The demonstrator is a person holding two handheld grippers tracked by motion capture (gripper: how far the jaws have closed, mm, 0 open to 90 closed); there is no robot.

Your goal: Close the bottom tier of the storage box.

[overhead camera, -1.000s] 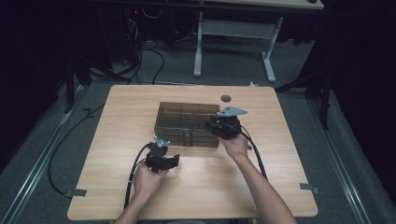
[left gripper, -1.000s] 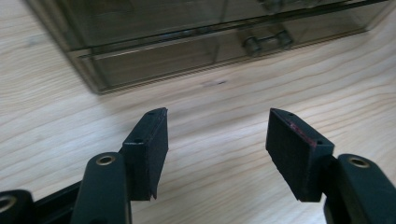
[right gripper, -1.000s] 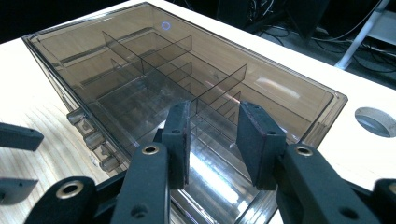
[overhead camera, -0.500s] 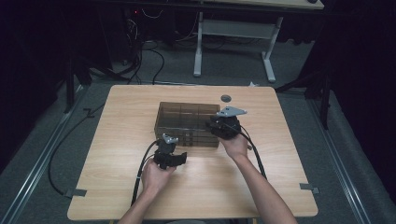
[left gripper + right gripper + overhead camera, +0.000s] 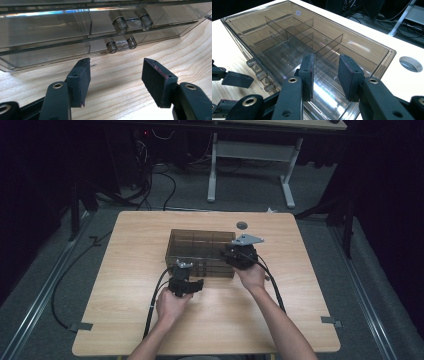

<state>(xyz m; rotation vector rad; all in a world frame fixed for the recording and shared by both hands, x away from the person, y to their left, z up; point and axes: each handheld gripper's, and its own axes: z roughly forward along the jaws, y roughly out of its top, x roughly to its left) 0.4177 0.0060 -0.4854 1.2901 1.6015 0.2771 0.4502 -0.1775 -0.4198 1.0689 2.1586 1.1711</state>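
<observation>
– Smoky brown plastic holds centre frame: the drawer cabinet [image 5: 200, 251] sits mid-table on the pale wooden table [image 5: 125, 290], its front facing you. What has changed at your left hand?

– Your left gripper [image 5: 116, 75] is now further to the right along the cabinet's front than a second ago, and close in. In the left gripper view, its jaws stand wide apart with nothing between them, only bare wood. The lower drawer handle [image 5: 121, 45] lies just ahead and slightly up, with the upper drawer handle [image 5: 131, 22] above it.

– And your right?

– Your right gripper [image 5: 325, 72] has kept its place at the cabinet's near right corner. In the right gripper view, its jaws hang partly apart over the clear top and grip nothing. Whether the gripper's body rests on the lid I cannot tell.

– What does the shift mean for the job?

– By my reading, you are lining up on a drawer pull while your right hand steadies the cabinet. No handle is between the pads yet, and every drawer looks closed. The next move likely calls for a short push forward and a lift to handle height before you close.
</observation>
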